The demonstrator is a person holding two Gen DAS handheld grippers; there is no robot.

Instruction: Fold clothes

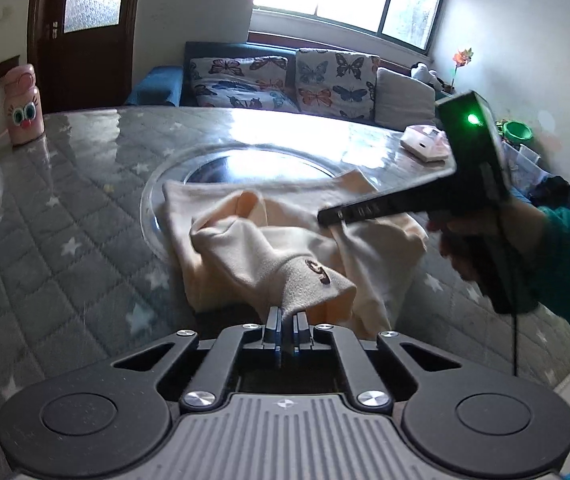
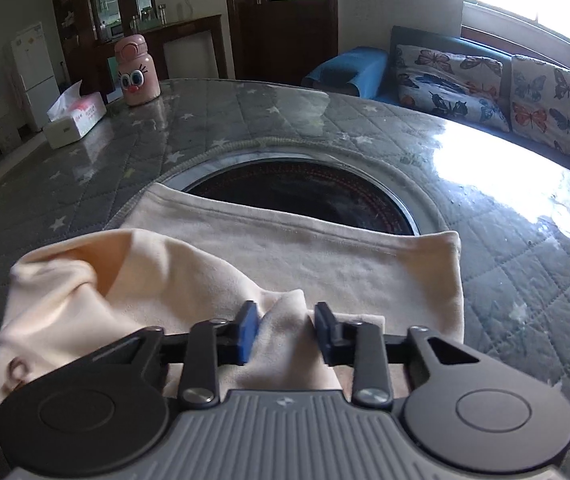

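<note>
Two hand-held grippers are on the cream garment [image 1: 293, 216] now. It lies on the quilted worktop [image 1: 65, 208], its far hem over the round glass inset [image 2: 309, 188] in the middle. My left hand-held gripper [image 1: 287, 320] has its jaws together, clamped on the cuff of one sleeve [image 1: 317, 280], the one w/ the small dark emblem, and it lifts this cuff a little. My right hand-held gripper [image 2: 285, 332] has the jaws only partly apart; a ridge of cloth stands between the blue pads [image 2: 247, 328] and touches both, so I judge it grips, but I am not fully sure. Progress: early, approx. the first fold. The body is spread flat, the near part is bunched, and no finished fold is visible yet; sleeves and body fold are left. Room for moving: far hem edge is straight and free, right side edge also. The pink bottle [image 2: 137, 76] and the tissue box [image 2: 75, 120] stand well apart at the far left, and a small box [image 1: 425, 144] is at the far right, so the middle is open for swinging the sleeve across.
</note>
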